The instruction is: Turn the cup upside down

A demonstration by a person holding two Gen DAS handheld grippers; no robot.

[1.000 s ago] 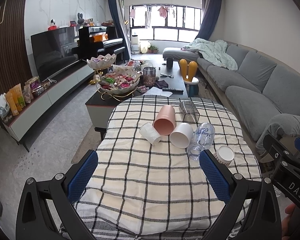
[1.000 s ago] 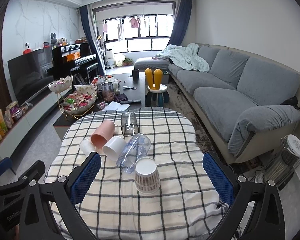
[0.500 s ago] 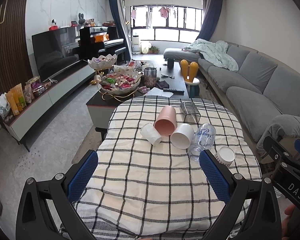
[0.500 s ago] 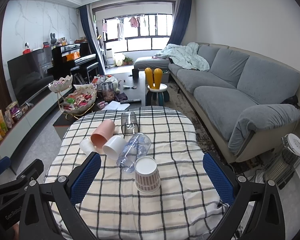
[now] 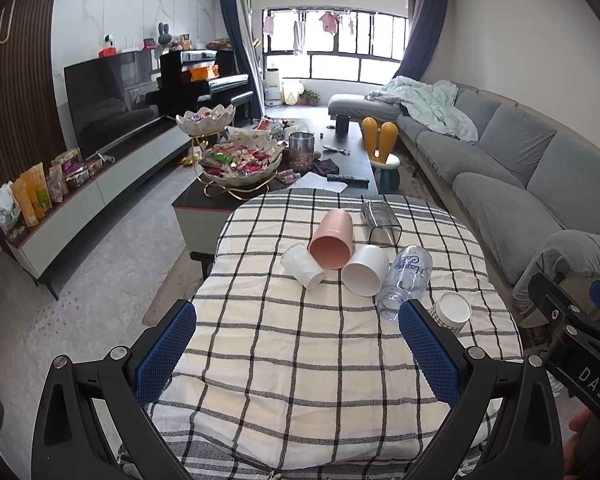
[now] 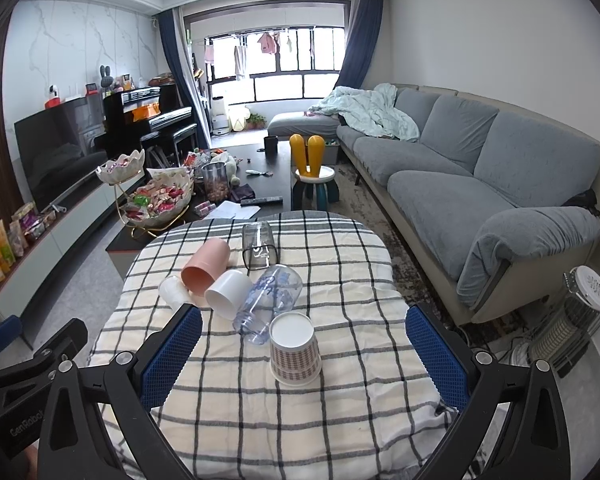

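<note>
Both tools hang back at the near edge of the checked tablecloth [image 6: 340,420] — the right gripper [image 6: 304,356] and left gripper [image 5: 296,348] spread wide, holding nothing. Just ahead of the right one, between its fingers, the patterned paper cup [image 6: 295,354] already stands mouth-down, so that flip looks done. Farther on, the plastic bottle [image 6: 270,298], white cup [image 6: 227,290], pink cup [image 6: 206,266] and clear glass [image 6: 259,246] lie on their sides — possibly still to turn.

Bare checked cloth [image 5: 300,360] before the paper cup [image 6: 294,354] (clear bottle [image 6: 270,300] touching behind), open sides.
</note>
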